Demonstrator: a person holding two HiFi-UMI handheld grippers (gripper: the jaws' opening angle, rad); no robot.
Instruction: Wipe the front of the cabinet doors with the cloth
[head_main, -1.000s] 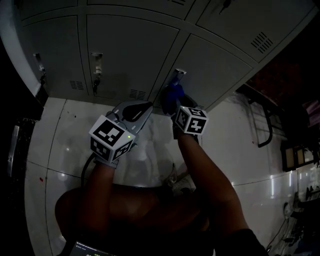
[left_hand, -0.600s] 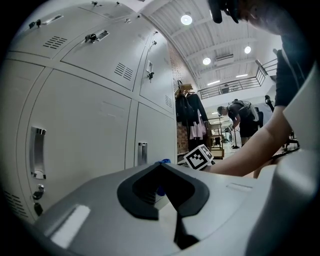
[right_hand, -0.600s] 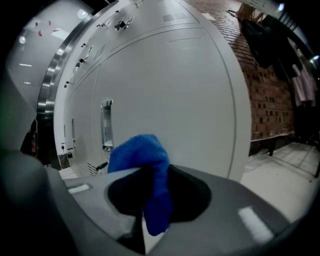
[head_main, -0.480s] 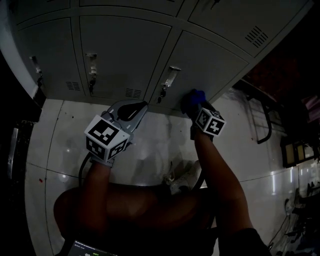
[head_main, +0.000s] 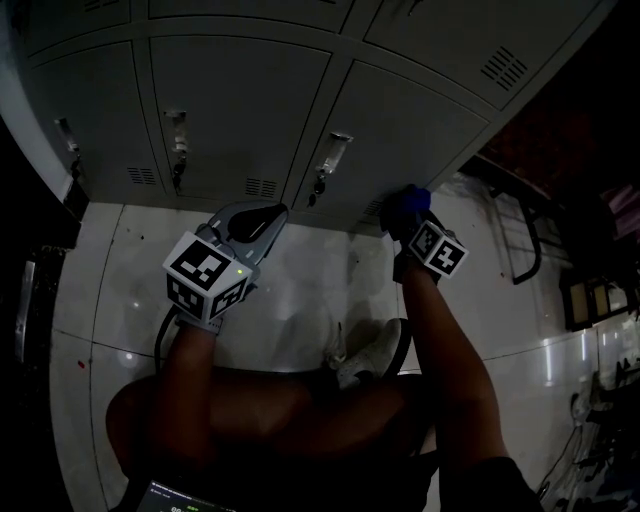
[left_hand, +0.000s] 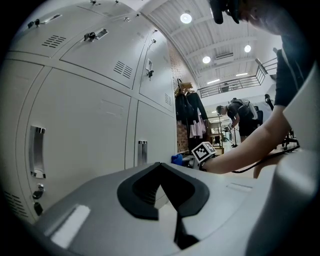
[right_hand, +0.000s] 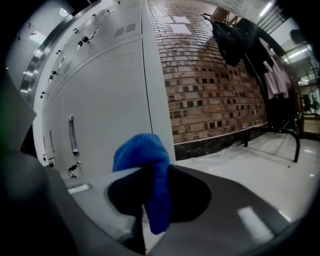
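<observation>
Jaws, right: your right gripper (right_hand: 148, 175) has them pinched on a bunched blue terry cloth (right_hand: 141, 152). The cloth's long axis runs up and down across the jaw line, with a rounded puff above the tips and a narrower tail hanging below. From the head view the puff (head_main: 408, 199) points forward, away from you and toward the lockers.

Jaws, left: your left gripper (left_hand: 160, 167) has them pressed together with nothing between. It is held low and short of the lockers, well apart from your right gripper.

Cloth position: at the bottom edge of the grey metal locker door (head_main: 415, 125) on the right, near its lower right corner. Contact looks likely, but I cannot confirm it.

That door's vertical silver pull handle (right_hand: 73, 135) is left of the cloth in the right gripper view, with a latch below it.

Below: glossy white tiled floor (head_main: 300, 290), reflecting the lights.

Beyond the locker row: red-brown brick wall (right_hand: 210, 75). A black tubular metal rail (right_hand: 280, 134) stands on the floor at its foot, and dark and pale hanging garments (right_hand: 235, 40) are above.
</observation>
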